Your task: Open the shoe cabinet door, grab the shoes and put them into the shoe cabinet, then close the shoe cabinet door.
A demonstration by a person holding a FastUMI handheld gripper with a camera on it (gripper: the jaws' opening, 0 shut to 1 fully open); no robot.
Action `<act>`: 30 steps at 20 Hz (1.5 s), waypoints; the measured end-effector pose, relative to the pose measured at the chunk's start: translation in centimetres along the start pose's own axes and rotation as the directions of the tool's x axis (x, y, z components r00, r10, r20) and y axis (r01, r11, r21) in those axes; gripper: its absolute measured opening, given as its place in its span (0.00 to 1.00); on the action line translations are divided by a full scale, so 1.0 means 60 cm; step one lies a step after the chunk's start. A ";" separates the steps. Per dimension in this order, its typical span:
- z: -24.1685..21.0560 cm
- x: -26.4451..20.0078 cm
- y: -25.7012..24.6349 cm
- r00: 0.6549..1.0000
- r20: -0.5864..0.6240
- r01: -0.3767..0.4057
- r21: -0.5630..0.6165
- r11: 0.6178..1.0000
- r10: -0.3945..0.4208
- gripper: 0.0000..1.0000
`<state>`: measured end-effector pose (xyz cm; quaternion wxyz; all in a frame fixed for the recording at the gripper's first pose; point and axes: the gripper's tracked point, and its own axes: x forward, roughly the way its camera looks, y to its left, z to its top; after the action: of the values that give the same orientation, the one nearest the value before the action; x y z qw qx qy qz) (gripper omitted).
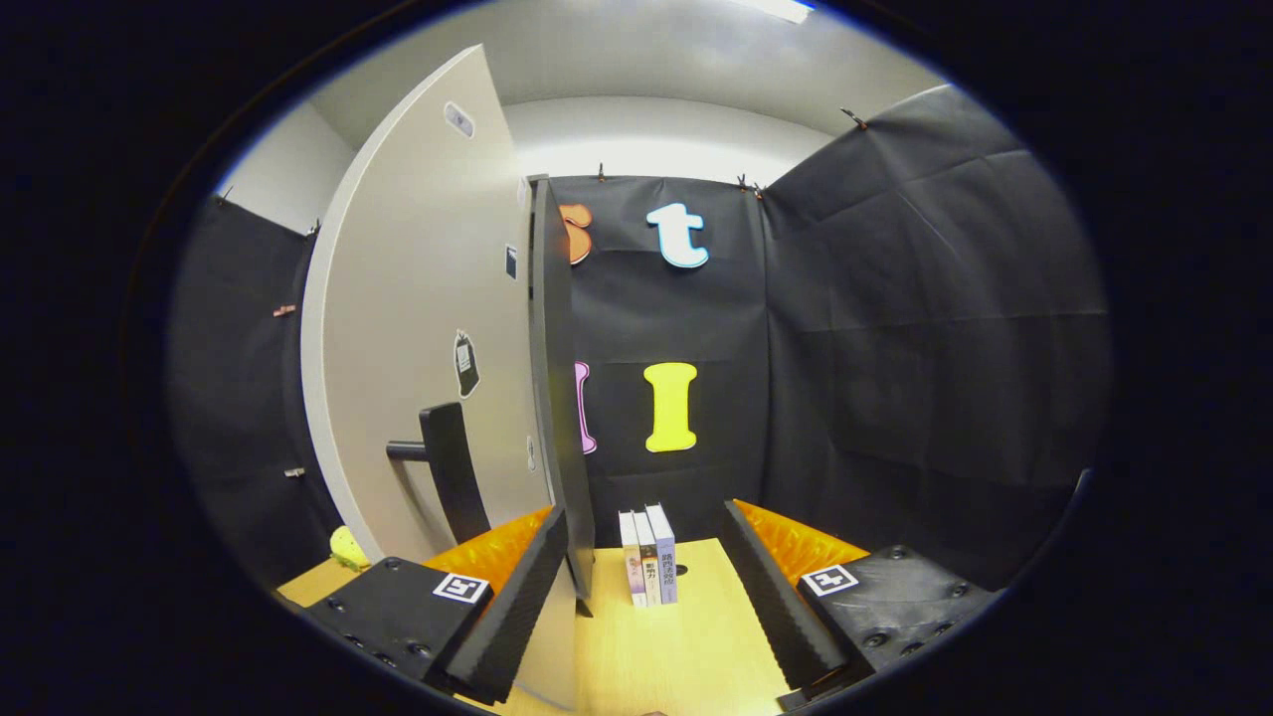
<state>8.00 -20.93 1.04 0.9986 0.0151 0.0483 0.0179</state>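
We are looking forward along the gripper (644, 597), whose two fingers are standing wide apart and clamping nothing. The tall pale grey shoe cabinet door (423, 328) is standing ahead and to the left, swung partly open so that its thin dark edge (557, 398) is facing us. That edge is running down just beside the inner face of the left finger (512, 612), seemingly touching or nearly touching it near the tip, though we cannot tell for certain. On the door's pale face a black bar-shaped handle (448, 472) is sticking out, just beyond the left finger and to its left. Between the fingers and a little ahead of them, three slim upright books (648, 557) are standing side by side on the light wooden worktop (686, 646), closer to the door's edge than to the right finger (771, 597). A small yellow-green object (347, 548) is lying on the worktop near the door's foot, left of the left finger; we cannot tell what it is.
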 end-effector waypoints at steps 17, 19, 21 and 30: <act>-0.023 -0.027 0.232 1.000 -0.009 -0.005 0.009 1.000 0.005 0.97; -0.028 -0.022 0.285 1.000 0.007 -0.009 0.004 1.000 0.009 0.97; -0.036 -0.004 0.344 1.000 0.005 -0.026 0.010 1.000 0.026 0.97; -0.052 0.137 0.627 0.992 -0.001 -0.127 -0.067 0.990 0.127 0.98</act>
<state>14.59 17.02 -1.67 0.9954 -0.0152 0.0450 0.0832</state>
